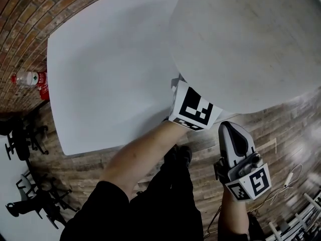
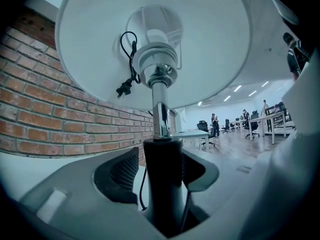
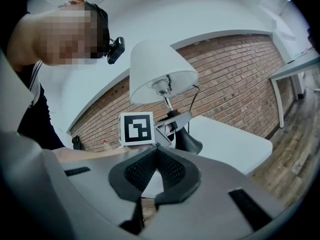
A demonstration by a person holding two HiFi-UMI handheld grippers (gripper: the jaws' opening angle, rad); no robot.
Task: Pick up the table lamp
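We count one table lamp (image 3: 161, 79), with one shade (image 2: 100, 44), one bulb (image 2: 156, 36) and one plug (image 2: 122, 89) hanging on its cord. There is one white table (image 1: 110, 74) and one water bottle (image 1: 31, 78). We count two grippers, the left gripper (image 2: 159, 166) and the right gripper (image 3: 157, 156), and two marker cubes (image 1: 194, 109), one on each. At the left we make out at least two black chairs (image 1: 20, 134).

Table lamp (image 2: 155, 84) shade (image 1: 246, 44) looks like matt white fabric, slightly grainy. Stem (image 2: 160, 119) is glossy chrome up top, matt black lower down. Left gripper (image 2: 159, 166) fingers (image 2: 122, 171): ribbed black rubbery lining, smooth grey plastic shell. Counter (image 1: 110, 74) smooth matt white, floor (image 1: 281, 129) worn wood.
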